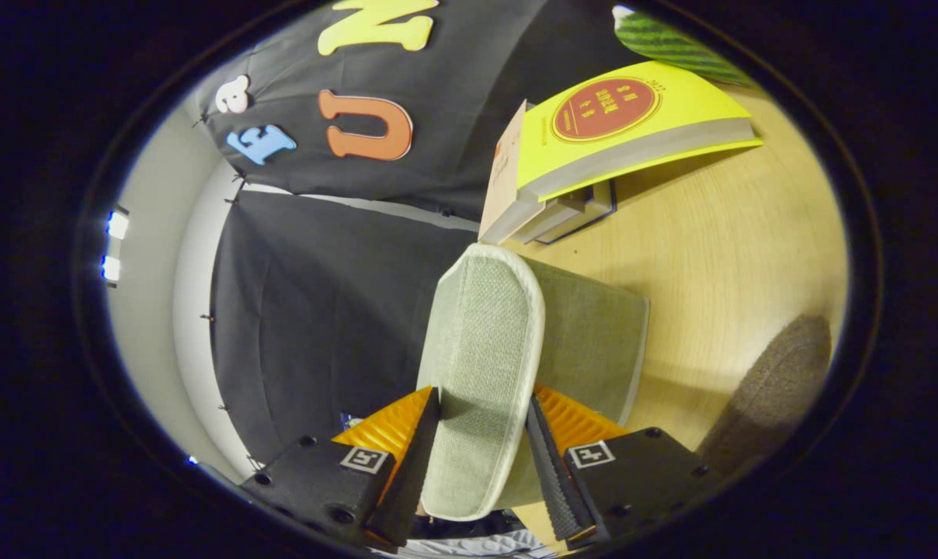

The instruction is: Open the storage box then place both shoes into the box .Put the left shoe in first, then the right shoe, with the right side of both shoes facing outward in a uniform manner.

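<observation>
A pale green fabric lid [484,334] with white piping stands on edge between my fingers, and my gripper [481,435] is shut on it, one finger pressed on each face. Behind the lid, the green fabric storage box [593,341] sits on the wooden table [733,233], and the lid is swung up away from it. A brown fuzzy shoe [779,388] lies on the table beside the box, off my right finger and partly cut off. The box's inside is hidden by the lid.
Beyond the box is a stack of books [616,140] with a yellow cover on top. A green striped, watermelon-like thing [671,43] lies past the books. The whole view is tilted sideways, with the booth's black cloth wall [321,310] on the other side of the lid.
</observation>
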Tool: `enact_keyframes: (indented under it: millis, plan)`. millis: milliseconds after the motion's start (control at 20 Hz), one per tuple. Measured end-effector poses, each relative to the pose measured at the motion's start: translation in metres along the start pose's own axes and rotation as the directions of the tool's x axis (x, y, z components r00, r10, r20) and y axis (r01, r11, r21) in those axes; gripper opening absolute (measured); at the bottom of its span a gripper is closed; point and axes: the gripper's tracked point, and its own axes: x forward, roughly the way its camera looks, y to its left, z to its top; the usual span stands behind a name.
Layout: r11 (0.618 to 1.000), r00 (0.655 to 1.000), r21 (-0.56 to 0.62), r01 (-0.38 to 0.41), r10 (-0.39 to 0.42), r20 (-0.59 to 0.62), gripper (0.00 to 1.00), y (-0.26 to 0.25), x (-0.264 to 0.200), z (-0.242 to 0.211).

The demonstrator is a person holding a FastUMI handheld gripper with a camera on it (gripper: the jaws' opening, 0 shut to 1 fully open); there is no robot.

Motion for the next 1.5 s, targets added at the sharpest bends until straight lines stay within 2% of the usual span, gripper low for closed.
enact_keyframes:
  millis: [100,450,550,750,1000,1100,1200,1300,1500]
  plan:
    - [0.999,1.000,-0.038,0.011,-0.011,0.012,0.65,0.001,-0.010,0.001]
    - [0.996,0.996,-0.077,0.054,-0.049,0.073,0.21,0.019,-0.024,0.004]
    - [0.990,0.992,-0.102,0.101,-0.093,0.085,0.11,0.025,-0.025,0.004]
    - [0.974,0.984,-0.167,0.156,-0.138,0.112,0.07,0.049,-0.029,0.002]
    - [0.968,0.978,-0.192,0.161,-0.131,0.159,0.06,0.097,-0.032,0.002]
    - [0.963,0.968,-0.176,0.205,-0.172,0.185,0.06,0.106,-0.027,0.005]
    - [0.939,0.940,-0.194,0.285,-0.233,0.249,0.06,0.109,-0.023,0.014]
    - [0.926,0.929,-0.205,0.318,-0.261,0.261,0.06,0.117,-0.013,0.010]
    - [0.930,0.927,-0.183,0.318,-0.265,0.264,0.07,0.144,0.003,0.002]
